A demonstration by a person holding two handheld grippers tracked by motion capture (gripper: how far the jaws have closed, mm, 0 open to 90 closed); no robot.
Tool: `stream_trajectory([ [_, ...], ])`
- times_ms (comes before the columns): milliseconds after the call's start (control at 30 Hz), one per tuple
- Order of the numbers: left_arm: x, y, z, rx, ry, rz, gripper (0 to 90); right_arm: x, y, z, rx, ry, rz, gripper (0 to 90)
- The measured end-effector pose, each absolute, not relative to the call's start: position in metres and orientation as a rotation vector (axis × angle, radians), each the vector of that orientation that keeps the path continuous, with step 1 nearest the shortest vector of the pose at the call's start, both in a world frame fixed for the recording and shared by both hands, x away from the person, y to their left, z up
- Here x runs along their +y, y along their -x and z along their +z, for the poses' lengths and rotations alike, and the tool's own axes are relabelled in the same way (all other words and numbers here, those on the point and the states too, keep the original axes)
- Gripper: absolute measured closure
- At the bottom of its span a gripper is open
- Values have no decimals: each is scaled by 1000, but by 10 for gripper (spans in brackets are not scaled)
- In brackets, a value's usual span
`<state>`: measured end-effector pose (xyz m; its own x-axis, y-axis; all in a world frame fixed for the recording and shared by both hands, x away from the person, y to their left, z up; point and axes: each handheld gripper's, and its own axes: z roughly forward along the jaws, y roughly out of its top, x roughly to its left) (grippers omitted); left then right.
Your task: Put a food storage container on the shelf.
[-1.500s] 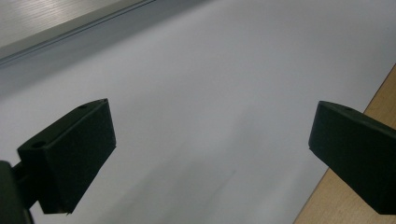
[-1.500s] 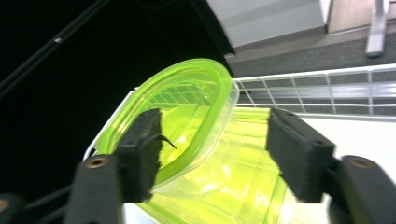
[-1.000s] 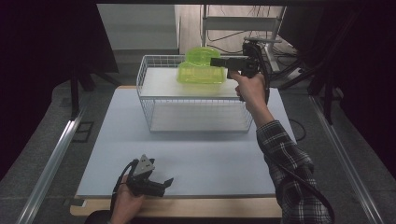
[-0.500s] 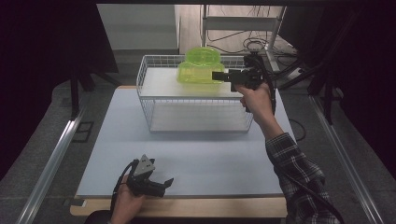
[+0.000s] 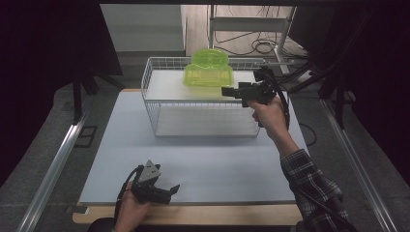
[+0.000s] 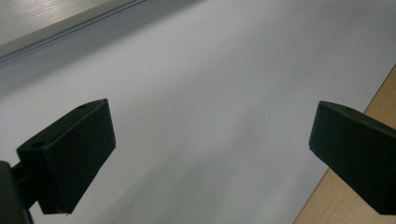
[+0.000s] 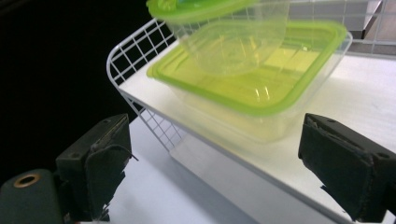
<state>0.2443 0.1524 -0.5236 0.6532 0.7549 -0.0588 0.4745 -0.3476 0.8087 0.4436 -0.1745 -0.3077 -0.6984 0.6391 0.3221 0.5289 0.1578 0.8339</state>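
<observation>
Right claw [image 5: 228, 91] is hovering level just off the right end of the white wire rack [image 5: 159, 104], its jaws standing apart with nothing between them, having just been opening. The rectangular green-lidded container [image 5: 208, 77] is resting on the rack's upper shelf, with a smaller round green-lidded container [image 5: 210, 57] sitting on top of it; both are lying clear of the jaws. Left claw [image 5: 173, 189] is lying near the front edge of the white surface [image 5: 227, 169], jaws apart and empty.
</observation>
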Motion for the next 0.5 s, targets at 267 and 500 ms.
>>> stream_trajectory([
  [267, 152, -244, -524, 952, -2019, 413, 1, -179, -432, -317, 2336, -1107, 1519, 98],
  [500, 152, -244, -524, 952, -2018, 413, 1, -181, -420, -330, 2363, -1059, 1471, 86],
])
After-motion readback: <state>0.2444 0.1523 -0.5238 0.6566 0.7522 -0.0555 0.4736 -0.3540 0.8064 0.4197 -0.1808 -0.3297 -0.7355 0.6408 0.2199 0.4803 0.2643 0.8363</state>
